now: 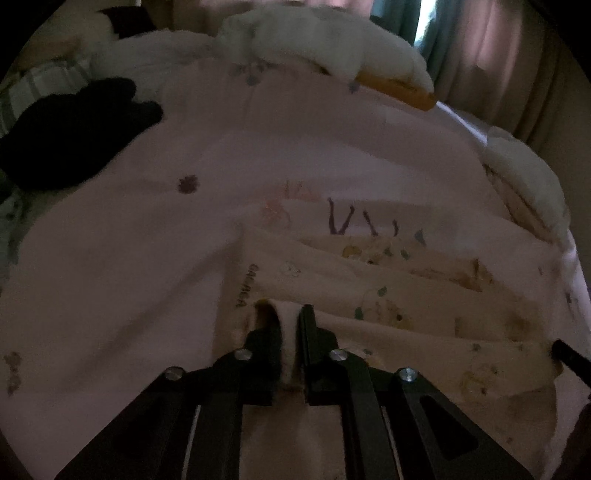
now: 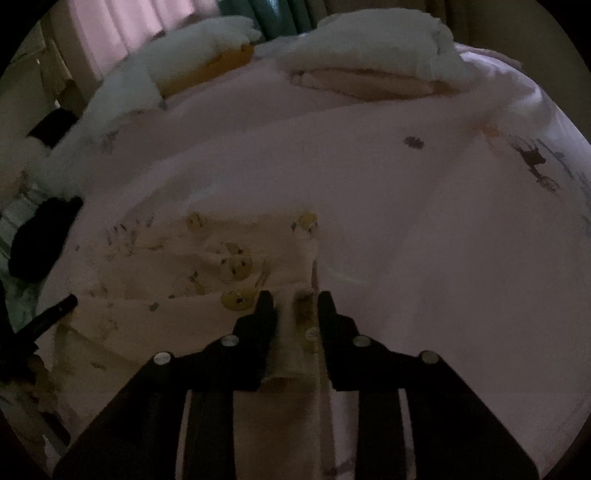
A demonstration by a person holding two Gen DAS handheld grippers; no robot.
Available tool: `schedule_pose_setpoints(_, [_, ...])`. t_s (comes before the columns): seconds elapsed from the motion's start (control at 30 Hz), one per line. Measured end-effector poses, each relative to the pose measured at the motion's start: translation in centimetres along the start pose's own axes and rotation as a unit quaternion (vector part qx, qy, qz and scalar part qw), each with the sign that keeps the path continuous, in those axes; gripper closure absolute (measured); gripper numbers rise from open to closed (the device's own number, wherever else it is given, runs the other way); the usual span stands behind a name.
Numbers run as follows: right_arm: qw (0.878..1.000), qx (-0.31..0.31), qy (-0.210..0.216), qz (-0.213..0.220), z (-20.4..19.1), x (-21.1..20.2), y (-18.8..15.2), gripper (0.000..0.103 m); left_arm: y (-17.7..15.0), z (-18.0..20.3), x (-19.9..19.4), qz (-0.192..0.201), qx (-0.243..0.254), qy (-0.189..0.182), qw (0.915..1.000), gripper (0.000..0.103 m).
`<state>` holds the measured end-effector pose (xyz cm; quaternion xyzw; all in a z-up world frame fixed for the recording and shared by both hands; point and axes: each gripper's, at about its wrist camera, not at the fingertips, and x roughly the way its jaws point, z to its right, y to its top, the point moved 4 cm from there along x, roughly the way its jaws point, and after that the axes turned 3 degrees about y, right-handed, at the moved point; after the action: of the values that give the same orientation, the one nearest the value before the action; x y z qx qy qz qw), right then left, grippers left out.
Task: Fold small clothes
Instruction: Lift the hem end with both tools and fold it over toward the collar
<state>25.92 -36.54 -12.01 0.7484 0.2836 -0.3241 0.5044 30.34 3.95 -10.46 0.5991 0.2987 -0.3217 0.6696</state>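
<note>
The left gripper (image 1: 286,317) pinches an edge of the cream printed garment (image 1: 369,291), which lies on the pink bedsheet (image 1: 147,258). A black cloth (image 1: 74,136) sits far left of the garment; white pillows (image 1: 325,48) lie beyond it.

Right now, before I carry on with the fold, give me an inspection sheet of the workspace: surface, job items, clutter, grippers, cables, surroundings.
Surface: pale pink printed bedsheet, slightly creased, dim light.
Job's things: cream printed small garment, pleated into folds, lying on the sheet, its near edge gripped at two places.
Clutter: black fabric bundle at the left; white fluffy blanket over an orange pad at the far end; second folded white-and-beige pile.
Grippers: left gripper shut on the garment's edge; right gripper likewise pinching a fold.
Cables: nothing seen.
Surroundings: pink curtain and teal curtain behind the bed.
</note>
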Motion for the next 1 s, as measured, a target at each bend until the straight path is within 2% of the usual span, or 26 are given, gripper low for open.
schedule_pose_setpoints(0.03, [1.0,0.003,0.003,0.006,0.3,-1.0,0.2,0.072,0.2,-0.2,-1.0,0.007,0.003,0.005,1.0,0.086])
schedule_pose_setpoints(0.1, [1.0,0.0,0.007,0.012,0.4,-2.2,0.4,0.065,0.4,-0.3,-2.5,0.022,0.01,0.003,0.9997,0.085])
schedule_pose_setpoints(0.2, [1.0,-0.016,0.006,0.02,0.1,-4.3,0.1,0.064,0.3,-0.6,-4.6,0.025,0.01,-0.03,0.9992,0.085])
schedule_pose_setpoints(0.27, [0.999,-0.023,0.022,0.011,-0.4,-4.6,-0.3,0.065,-0.6,-0.5,-5.5,0.013,0.008,-0.061,0.998,0.085])
schedule_pose_setpoints(0.33, [0.999,-0.022,0.047,-0.001,-0.8,-4.9,-1.2,0.065,-2.2,-0.3,-5.9,-0.019,0.001,-0.103,0.9944,0.085])
schedule_pose_setpoints(0.4, [0.998,-0.014,0.066,-0.011,-1.1,-4.7,-2.2,0.065,-3.3,0.3,-5.4,-0.046,-0.008,-0.131,0.9903,0.085])
schedule_pose_setpoints(0.47, [0.995,-0.01,0.091,-0.025,-1.6,-3.9,-3.4,0.066,-4.2,0.8,-4.6,-0.053,-0.008,-0.123,0.9909,0.085])
schedule_pose_setpoints(0.5, [0.995,-0.013,0.091,-0.032,-1.8,-3.2,-4.0,0.072,-4.4,1.2,-4.0,-0.053,-0.003,-0.113,0.9921,0.085])
schedule_pose_setpoints(0.53, [0.996,-0.018,0.083,-0.036,-2.1,-2.6,-4.4,0.083,-4.6,1.7,-3.3,-0.052,0.005,-0.11,0.9925,0.085])
schedule_pose_setpoints(0.6, [0.997,-0.038,0.061,-0.036,-2.7,-1.4,-4.9,0.095,-4.7,2.2,-2.4,-0.056,0.021,-0.1,0.9932,0.09])
schedule_pose_setpoints(0.7, [0.997,-0.056,0.045,-0.031,-3.5,0.0,-4.8,0.095,-4.1,2.8,-1.0,-0.052,0.028,-0.082,0.9949,0.09])
schedule_pose_setpoints(0.87, [0.998,-0.051,0.041,-0.02,-3.6,1.9,-2.1,0.095,-2.1,3.2,1.1,-0.049,0.016,-0.096,0.994,0.09])
schedule_pose_setpoints(1.0, [0.998,-0.043,0.041,-0.014,-3.5,3.1,0.1,0.096,0.0,4.0,2.7,-0.04,0.016,-0.084,0.9955,0.09])
